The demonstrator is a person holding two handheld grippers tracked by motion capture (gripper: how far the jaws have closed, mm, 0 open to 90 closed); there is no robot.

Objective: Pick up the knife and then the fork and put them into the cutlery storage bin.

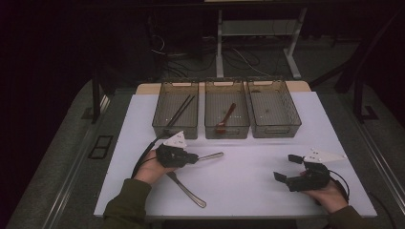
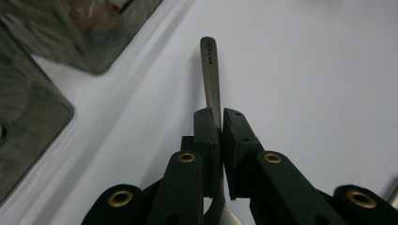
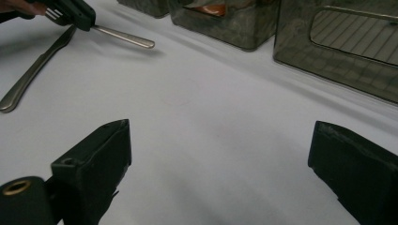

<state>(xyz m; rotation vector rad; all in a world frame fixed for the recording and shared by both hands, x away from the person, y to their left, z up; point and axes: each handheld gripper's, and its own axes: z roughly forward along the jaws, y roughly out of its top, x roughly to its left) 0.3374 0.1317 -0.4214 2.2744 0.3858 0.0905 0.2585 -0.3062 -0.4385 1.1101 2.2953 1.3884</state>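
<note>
Left gripper (image 1: 193,158): fingers clamped on metal utensil handle (image 2: 210,70), low over counter (image 1: 248,167), 6 o'clock of bins. Right gripper (image 1: 288,168): fingers wide, empty. Lift level; keep grip firm.

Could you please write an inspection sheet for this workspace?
Surface: white table, mostly bare.
Job's things: metal utensil clamped by its handle; knife lying flat beside the left hand.
Clutter: three clear bins in a row at the back; left one holds chopsticks, middle one a brown spoon.
Grippers: left gripper shut on the utensil; right gripper open, nothing between its jaws.
Cables: black cable from the left gripper; loose wires on the floor behind.
Surroundings: dark room, white desk frame beyond.
</note>
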